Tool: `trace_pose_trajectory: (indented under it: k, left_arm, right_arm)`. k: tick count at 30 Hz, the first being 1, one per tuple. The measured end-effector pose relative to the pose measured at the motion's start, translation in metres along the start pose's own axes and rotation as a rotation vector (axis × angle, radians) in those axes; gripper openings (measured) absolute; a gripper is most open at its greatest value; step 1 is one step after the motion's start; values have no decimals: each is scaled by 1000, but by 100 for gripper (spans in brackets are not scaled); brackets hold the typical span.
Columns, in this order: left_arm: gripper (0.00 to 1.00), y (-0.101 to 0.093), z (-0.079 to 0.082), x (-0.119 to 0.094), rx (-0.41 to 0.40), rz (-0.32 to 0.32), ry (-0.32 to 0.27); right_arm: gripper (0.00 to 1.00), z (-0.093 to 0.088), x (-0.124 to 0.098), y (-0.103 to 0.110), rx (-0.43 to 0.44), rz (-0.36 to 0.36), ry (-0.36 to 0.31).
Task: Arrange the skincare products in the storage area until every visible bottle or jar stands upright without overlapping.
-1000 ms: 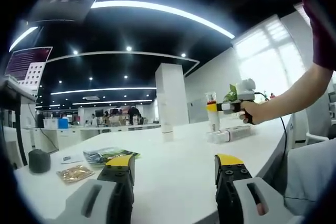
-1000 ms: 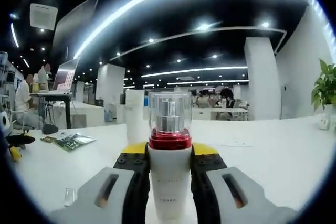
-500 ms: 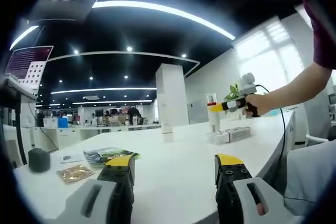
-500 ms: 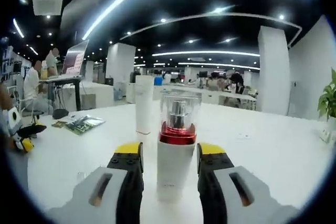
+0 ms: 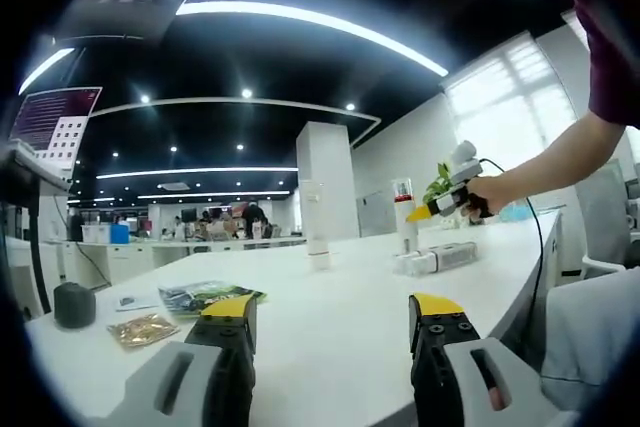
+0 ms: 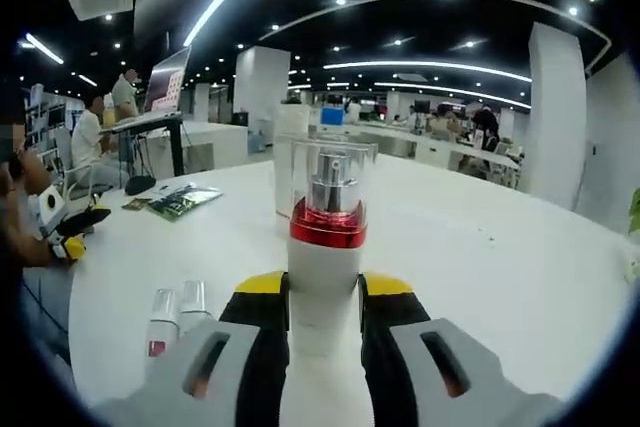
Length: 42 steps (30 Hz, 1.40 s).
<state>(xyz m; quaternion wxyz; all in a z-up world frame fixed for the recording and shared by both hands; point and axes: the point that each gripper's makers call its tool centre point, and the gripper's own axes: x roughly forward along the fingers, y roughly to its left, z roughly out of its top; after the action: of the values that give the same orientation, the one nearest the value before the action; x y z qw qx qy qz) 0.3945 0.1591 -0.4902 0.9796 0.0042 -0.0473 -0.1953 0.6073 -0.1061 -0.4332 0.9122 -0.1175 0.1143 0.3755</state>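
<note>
A white pump bottle [image 6: 325, 197] with a red collar and clear cap stands upright on the white table [image 6: 480, 277]. My right gripper [image 6: 325, 287] has its jaws against both sides of the bottle's lower body, shut on it. From the left gripper view the same bottle [image 5: 405, 222] stands at the far right, with the right gripper [image 5: 432, 210] tilted against it in a person's hand. A tall white tube [image 5: 318, 235] stands upright further back. My left gripper [image 5: 335, 312] hovers low over the table, open, nothing between its fingers.
Two small tubes [image 6: 172, 309] lie flat at the bottle's left, and pale products [image 5: 440, 257] lie by its base. Foil packets [image 5: 205, 297] and a dark grey object [image 5: 75, 307] rest at the left. People sit at desks far behind.
The right jaws held the bottle, stood apart from it half a second ago, and now sit against its sides again. The right view has tipped down. The left gripper has not moved.
</note>
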Motion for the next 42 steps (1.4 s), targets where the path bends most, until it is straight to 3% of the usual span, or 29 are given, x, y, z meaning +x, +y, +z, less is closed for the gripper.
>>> trace_pose_trajectory:
  k: [5,9,18,21,25,29,34,36,37,38,42]
  left_arm:
    - [64,1,0,0,-1,1,-2]
    - [64,0,0,0,-2,-1,-2]
    - [64,-1,-2,1,10,-3,12]
    - [64,-2,-3,1,12,-9,16]
    - [64,-2,-3,1,9,-10,17]
    - [64,-1,-3,1,11,-10,18]
    - [63,-1,-3,1,16,-9,18]
    - [63,0,-3,1,14,-7,15]
    - [63,0,-2,1,11,-5,11]
    - [63,0,-2,1,11,-4,11]
    - [63,0,-3,1,15,-3,15]
  right_arm:
    - [25,1,4,4,29,-95,-11]
    - [25,2,5,6,70,-227,-29]
    - [26,8,15,21,93,-297,-4]
    - [32,13,14,32,131,-216,-44]
    - [42,20,8,41,63,-118,-81]
    - [44,24,5,45,-43,-43,-73]
    - [48,20,8,44,-37,58,-54]
    - [46,15,9,41,-78,89,-44]
    - [43,13,9,27,-80,96,-42]
    - [39,11,9,26,-75,149,-48]
    - [36,8,13,26,-115,151,-44]
